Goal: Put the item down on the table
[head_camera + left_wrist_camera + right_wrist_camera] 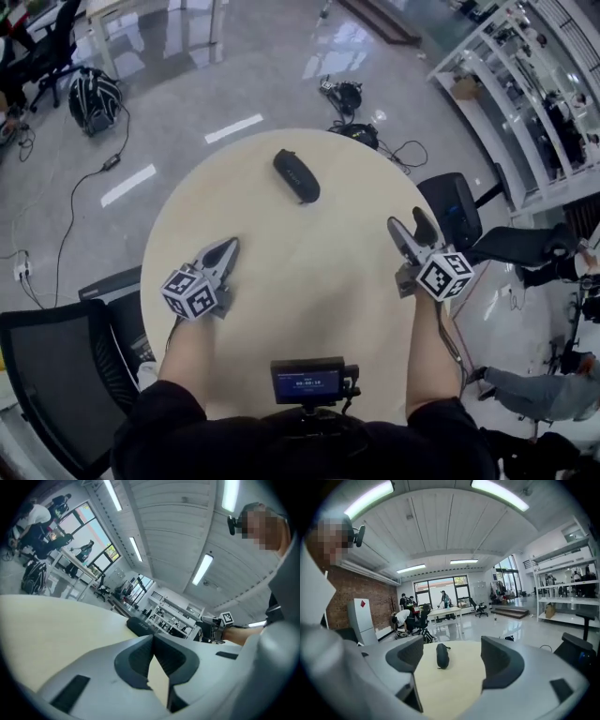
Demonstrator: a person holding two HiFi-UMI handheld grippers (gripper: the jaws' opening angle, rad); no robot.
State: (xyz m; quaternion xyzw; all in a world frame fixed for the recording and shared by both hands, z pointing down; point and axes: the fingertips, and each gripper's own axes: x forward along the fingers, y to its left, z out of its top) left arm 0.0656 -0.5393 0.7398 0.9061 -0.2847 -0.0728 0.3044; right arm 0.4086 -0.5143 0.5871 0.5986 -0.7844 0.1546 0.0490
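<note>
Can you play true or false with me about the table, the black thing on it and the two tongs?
1. The black case lies on the table. True.
2. The right tongs are squeezing the case. False: they are wide open and empty, and the case lies farther out on the table, apart from them.
3. The left tongs are shut with nothing in them. True.
4. The table is square. False: it is round.
5. The case is standing up on its end. False: it lies flat on its side.
</note>
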